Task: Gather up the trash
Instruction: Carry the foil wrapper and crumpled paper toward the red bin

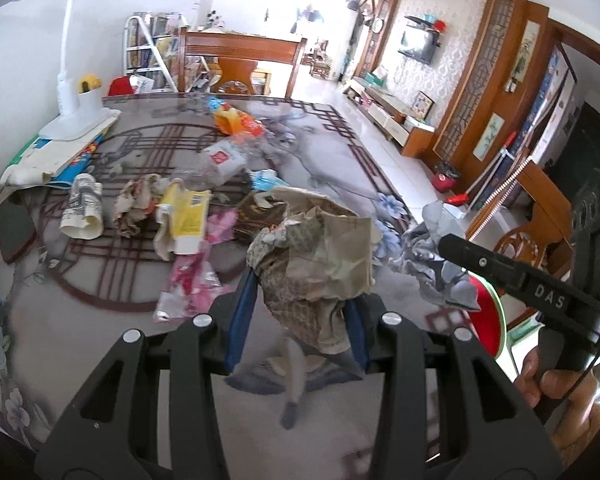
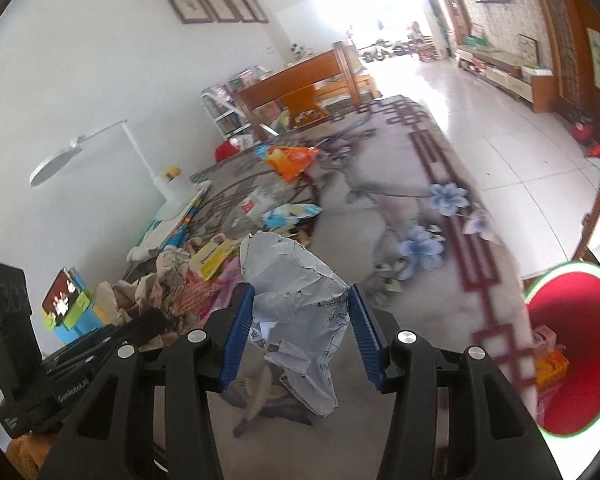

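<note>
My left gripper (image 1: 302,294) is shut on a crumpled brown paper wad (image 1: 320,256), held above the patterned tablecloth (image 1: 100,320). Just to its right, my right gripper (image 2: 302,292) is shut on a crumpled grey-white paper (image 2: 296,300); the left wrist view shows that paper (image 1: 428,248) too. A red bin (image 2: 572,344) stands off the table's right edge with an orange wrapper inside. More trash lies on the table: an orange snack bag (image 1: 236,122), a clear plastic bottle (image 1: 228,160), a yellow wrapper (image 1: 188,216), a pink wrapper (image 1: 192,284) and a rolled newspaper (image 1: 82,212).
A white desk lamp (image 1: 66,92) stands on books at the table's back left. A wooden chair (image 1: 240,60) sits behind the table. A colourful toy box (image 2: 70,304) is at the left near edge. Tiled floor (image 2: 500,140) runs along the right.
</note>
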The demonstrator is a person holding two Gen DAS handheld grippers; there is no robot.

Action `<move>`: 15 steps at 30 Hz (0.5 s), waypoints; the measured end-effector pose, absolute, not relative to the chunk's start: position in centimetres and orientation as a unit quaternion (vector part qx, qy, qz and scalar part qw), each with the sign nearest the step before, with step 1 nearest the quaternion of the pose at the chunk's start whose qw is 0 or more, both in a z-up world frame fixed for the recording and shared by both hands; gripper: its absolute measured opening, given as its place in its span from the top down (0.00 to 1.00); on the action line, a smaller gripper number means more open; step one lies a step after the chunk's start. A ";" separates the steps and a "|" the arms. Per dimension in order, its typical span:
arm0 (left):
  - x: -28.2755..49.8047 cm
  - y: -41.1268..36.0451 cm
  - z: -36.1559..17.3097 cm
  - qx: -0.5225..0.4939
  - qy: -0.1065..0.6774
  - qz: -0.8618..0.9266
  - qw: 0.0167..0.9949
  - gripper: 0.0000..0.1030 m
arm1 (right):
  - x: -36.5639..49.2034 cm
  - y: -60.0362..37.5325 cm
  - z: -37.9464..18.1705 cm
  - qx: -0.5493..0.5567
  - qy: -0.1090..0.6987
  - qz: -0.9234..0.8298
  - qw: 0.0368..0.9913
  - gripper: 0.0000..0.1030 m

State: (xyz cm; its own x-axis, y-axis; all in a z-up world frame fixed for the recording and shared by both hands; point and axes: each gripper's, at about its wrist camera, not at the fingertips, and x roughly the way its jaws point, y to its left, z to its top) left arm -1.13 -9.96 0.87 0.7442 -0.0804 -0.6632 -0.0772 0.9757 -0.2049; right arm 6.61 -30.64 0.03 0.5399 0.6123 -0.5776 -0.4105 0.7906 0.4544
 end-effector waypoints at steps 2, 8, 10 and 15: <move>-1.0 -11.1 0.8 -0.106 0.361 -0.009 0.927 0.61 | 6.6 -32.2 -0.1 0.151 0.378 0.286 0.868 0.54; -0.1 -15.0 0.3 -0.100 0.377 -0.043 0.920 0.61 | 6.5 -35.6 0.1 0.179 0.373 0.258 0.873 0.54; 0.2 -16.3 0.1 -0.097 0.381 -0.054 0.918 0.61 | 6.5 -36.7 0.2 0.174 0.370 0.239 0.881 0.54; 1.4 -19.5 -0.4 -0.093 0.389 -0.085 0.912 0.61 | 6.2 -39.7 0.2 0.165 0.366 0.191 0.896 0.54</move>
